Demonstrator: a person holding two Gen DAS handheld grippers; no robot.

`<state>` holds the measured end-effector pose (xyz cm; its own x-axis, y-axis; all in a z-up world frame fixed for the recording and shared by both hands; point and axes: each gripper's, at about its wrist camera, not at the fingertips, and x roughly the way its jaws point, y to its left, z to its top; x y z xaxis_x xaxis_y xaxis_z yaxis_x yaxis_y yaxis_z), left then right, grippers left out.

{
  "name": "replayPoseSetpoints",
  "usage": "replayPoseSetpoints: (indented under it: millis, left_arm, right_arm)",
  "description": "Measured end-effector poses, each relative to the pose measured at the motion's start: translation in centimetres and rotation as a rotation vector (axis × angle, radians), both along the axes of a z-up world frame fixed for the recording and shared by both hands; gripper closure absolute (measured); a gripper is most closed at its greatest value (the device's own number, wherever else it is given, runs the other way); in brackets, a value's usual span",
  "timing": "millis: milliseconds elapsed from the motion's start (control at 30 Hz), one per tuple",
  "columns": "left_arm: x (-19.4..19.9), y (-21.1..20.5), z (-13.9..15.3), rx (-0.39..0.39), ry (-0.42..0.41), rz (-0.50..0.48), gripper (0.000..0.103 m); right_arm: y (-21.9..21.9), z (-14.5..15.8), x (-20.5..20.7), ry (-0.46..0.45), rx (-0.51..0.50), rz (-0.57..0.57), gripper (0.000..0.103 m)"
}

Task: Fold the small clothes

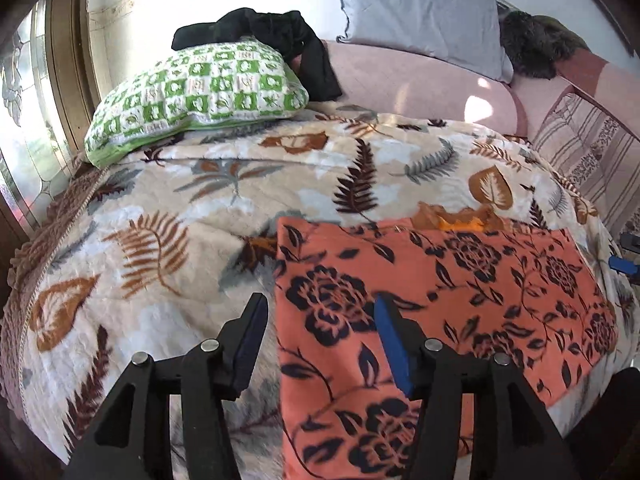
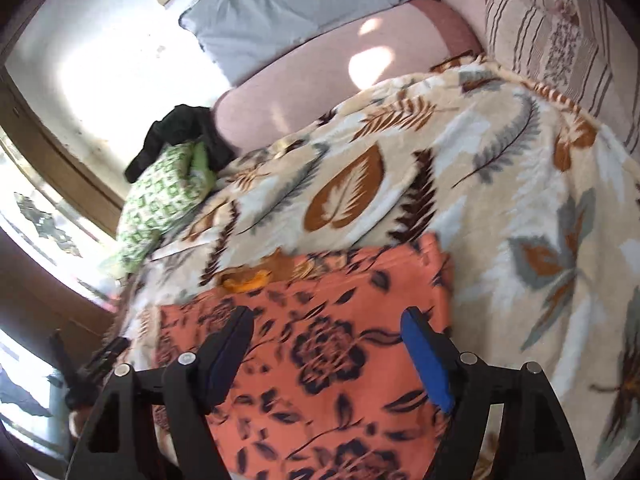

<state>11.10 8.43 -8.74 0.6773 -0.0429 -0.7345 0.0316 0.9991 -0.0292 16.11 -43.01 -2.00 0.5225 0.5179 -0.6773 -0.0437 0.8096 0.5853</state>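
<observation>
Left gripper [image 1: 320, 310] is seen released, jaws apart, nothing pinched; the orange floral garment [image 1: 440, 300] lies flat just below and ahead, its left edge running between the 2 fingers. Right gripper [image 2: 328, 326] is likewise spread and empty above the same garment's right part. Beyond lies the leaf-print blanket [image 1: 180, 208]. For the next fold, opposite corners should be pinched squarely, edges kept aligned, cloth lifted evenly.

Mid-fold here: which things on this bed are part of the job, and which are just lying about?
Job:
- orange floral garment
- left gripper, open
- right gripper, open

Lying about:
- leaf-print blanket
- green checked pillow
- black clothing
- grey pillow
</observation>
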Motion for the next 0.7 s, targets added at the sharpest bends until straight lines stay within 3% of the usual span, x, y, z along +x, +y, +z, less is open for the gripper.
replayPoseSetpoints:
  millis: [67,133,200,233,333,433,500,567,600,633,700]
  left_arm:
    - [-0.5,-1.0,-2.6,0.024,0.068,-0.014,0.046]
    - [0.2,-1.6,-6.7,0.121,0.186,-0.013,0.043]
    - [-0.2,-0.9,-7.2,0.095,0.143,0.020,0.032]
    - [-0.3,-0.6,-6.8,0.084,0.157,0.034,0.032]
    - [-1.4,-0.2,-4.6,0.104,0.107,0.053,0.032]
    - [-2.8,-0.1,-3.6,0.089,0.072,0.028,0.032]
    - [-2.8,-0.6,-5.1,0.127,0.110,0.015,0.031]
    - [-2.1,-0.9,-7.3,0.163,0.195,0.022,0.031]
    - [-2.3,-0.7,-7.1,0.142,0.179,0.041,0.031]
    - [-2.4,-0.6,-6.5,0.125,0.176,0.053,0.031]
    - [-3.0,-0.8,-5.1,0.109,0.144,0.050,0.031]
  right_arm:
    - [1.0,-2.0,-1.4,0.047,0.096,0.043,0.024]
    - [1.2,-4.9,-2.0,0.106,0.114,0.029,0.024]
    - [0.0,-8.4,-1.8,0.210,0.129,-0.037,0.026]
    - [-0.8,-9.4,-1.7,0.221,0.190,-0.060,0.027]
    - [-1.4,-7.0,-2.4,0.161,0.212,-0.084,0.024]
    - [-1.1,-4.7,-3.5,0.109,0.250,-0.024,0.024]
    - [-1.2,-5.2,-4.4,0.103,0.287,-0.020,0.017]
    - [-1.8,-7.8,-4.4,0.180,0.179,-0.075,0.016]
    - [-2.6,-9.5,-4.4,0.234,0.202,-0.113,0.019]
    - [-3.4,-10.0,-4.7,0.240,0.293,-0.155,0.019]
    - [-3.8,-8.1,-5.3,0.196,0.307,-0.163,0.018]
